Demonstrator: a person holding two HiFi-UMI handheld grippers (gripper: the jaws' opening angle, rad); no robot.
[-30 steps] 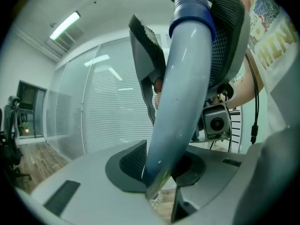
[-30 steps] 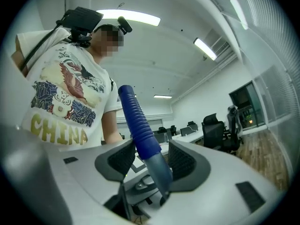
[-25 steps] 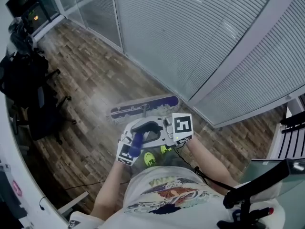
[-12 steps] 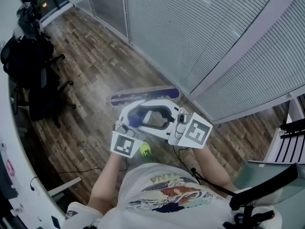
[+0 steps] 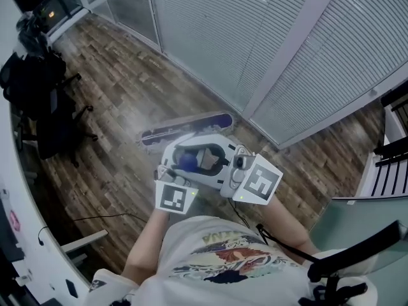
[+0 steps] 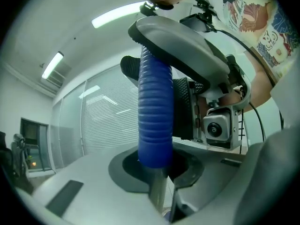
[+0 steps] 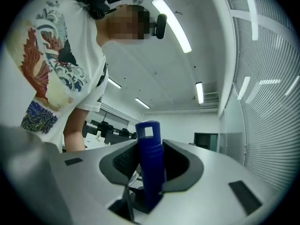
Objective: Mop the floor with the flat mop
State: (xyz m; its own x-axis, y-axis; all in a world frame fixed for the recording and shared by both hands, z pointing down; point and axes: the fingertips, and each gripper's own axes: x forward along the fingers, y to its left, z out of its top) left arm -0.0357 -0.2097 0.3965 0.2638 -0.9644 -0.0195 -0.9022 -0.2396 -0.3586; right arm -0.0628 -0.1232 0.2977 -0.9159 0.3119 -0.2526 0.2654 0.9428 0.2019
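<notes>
The flat mop's purple head (image 5: 185, 127) lies on the wood floor beside the glass wall. Its blue ribbed handle grip (image 5: 187, 162) rises toward me between both grippers. My left gripper (image 5: 182, 171) is shut on the handle (image 6: 154, 111) where the blue grip meets the metal shaft; its jaws (image 6: 157, 172) have been closing. My right gripper (image 5: 210, 161) sits just right of it. Its jaws (image 7: 150, 172) have just closed further and now grip the blue handle end (image 7: 150, 158). The shaft below the grippers is hidden.
A glass wall with blinds (image 5: 255, 30) runs diagonally behind the mop head. Black office chairs (image 5: 38, 101) stand at the left, by a white desk edge (image 5: 13, 190). A thin cable (image 5: 102, 218) lies on the floor. A black arm (image 5: 357, 250) juts in at bottom right.
Both grippers have risen toward my head with the handle and rolled, their marker cubes now turned up. The blue grip went from slanted to end-on. The mop head shifted slightly left.
</notes>
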